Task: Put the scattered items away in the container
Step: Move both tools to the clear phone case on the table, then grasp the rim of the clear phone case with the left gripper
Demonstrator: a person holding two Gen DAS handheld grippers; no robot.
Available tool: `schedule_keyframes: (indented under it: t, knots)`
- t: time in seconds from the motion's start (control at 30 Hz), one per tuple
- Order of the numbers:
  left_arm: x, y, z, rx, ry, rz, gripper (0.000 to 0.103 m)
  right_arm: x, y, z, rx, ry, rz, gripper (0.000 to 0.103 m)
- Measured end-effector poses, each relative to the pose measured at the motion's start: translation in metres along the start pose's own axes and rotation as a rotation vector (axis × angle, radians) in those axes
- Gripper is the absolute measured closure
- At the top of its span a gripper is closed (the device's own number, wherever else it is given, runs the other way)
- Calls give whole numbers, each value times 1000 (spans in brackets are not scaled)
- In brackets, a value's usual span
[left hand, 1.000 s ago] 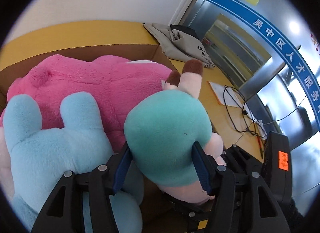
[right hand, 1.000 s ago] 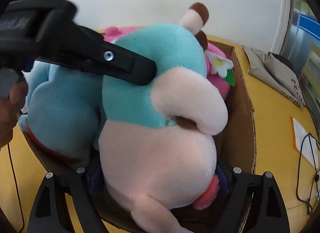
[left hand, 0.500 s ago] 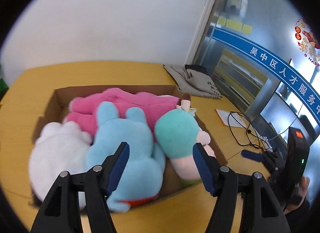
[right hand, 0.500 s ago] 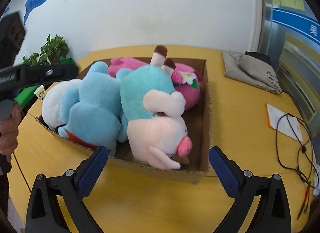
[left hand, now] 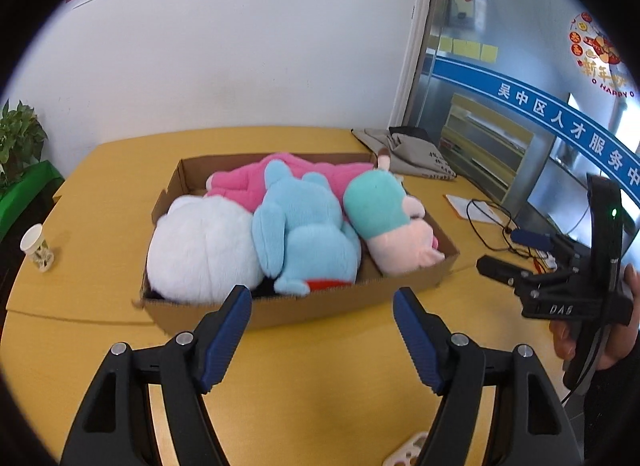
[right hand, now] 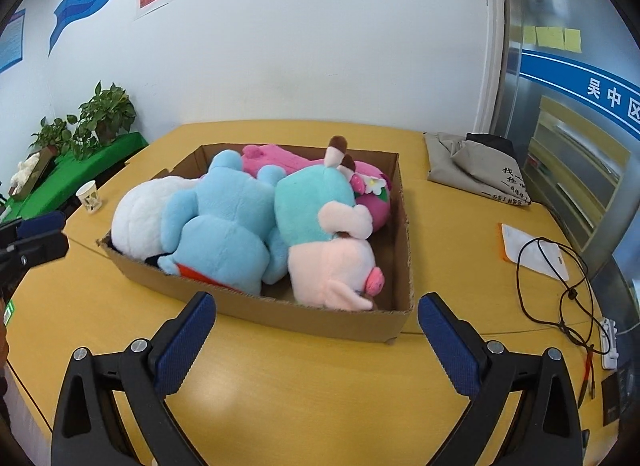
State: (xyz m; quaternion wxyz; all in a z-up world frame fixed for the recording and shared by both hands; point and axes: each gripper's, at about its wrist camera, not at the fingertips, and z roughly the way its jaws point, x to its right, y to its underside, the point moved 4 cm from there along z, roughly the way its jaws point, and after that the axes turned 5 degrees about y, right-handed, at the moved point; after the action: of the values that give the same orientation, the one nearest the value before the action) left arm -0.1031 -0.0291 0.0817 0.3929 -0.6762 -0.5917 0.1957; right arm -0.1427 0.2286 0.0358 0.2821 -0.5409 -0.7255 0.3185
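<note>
A cardboard box (left hand: pixel 182 173) (right hand: pixel 320 322) on the yellow table holds a white plush (left hand: pixel 200 250) (right hand: pixel 136 213), a light blue plush (left hand: pixel 304 234) (right hand: pixel 228 221), a pink plush (left hand: pixel 248 181) (right hand: pixel 276 157) and a teal-and-pink plush (left hand: pixel 376 209) (right hand: pixel 316 201). My left gripper (left hand: pixel 320 298) hangs in front of the box, its jaws opening with nothing between them. Near the box's right front corner, my right gripper (right hand: pixel 316 302) stands wide open and holds nothing. The left wrist view also shows it at the right (left hand: pixel 516 258), in a hand.
A paper cup (left hand: pixel 36 248) (right hand: pixel 90 195) stands left of the box. A grey cloth bag (left hand: pixel 412 149) (right hand: pixel 476 165) lies at the back right. A sheet of paper (right hand: pixel 532 254) and a black cable (right hand: pixel 560 278) lie to the right. Potted plants (right hand: pixel 96 117) stand beyond the left edge.
Both grippers let go of the teal-and-pink plush, which now lies in the box. They drew back and up, away from the box, and the whole box is now in view.
</note>
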Motion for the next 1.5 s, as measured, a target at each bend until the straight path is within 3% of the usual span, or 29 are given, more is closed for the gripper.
schedule_keyframes:
  t: [0.13,0.27,0.5,0.63,0.8,0.93,1.0,1.13,1.27,1.4,1.5]
  knots:
    - [0,33,-2,-47,25,-29,30,-9,22,-16,-15,-38,-2,0]
    - [8,74,7,-128,50,-29,30,-26,74,-27,-87,-95,-38,0]
    - [29,132,31,-274,162,-25,30,-60,193,-34,-306,-179,-94,0]
    - [39,147,43,-340,220,-17,30,-75,230,-41,-373,-251,-78,0]
    - [43,148,64,-392,280,-13,30,-109,240,-49,-355,-311,-175,0]
    - [40,148,68,-407,312,12,30,-131,249,-43,-333,-237,-317,4]
    - [38,148,64,-412,332,35,30,-132,245,-44,-313,-256,-327,13]
    - [37,149,63,-462,404,50,30,-122,240,-39,-309,-252,-314,15]
    - [35,148,72,-523,404,-37,30,-116,232,-31,-304,-244,-282,15]
    - [31,149,91,-595,362,-231,30,-114,223,-24,-300,-237,-241,15]
    - [33,150,100,-607,344,-305,30,-115,214,-22,-273,-223,-231,15]
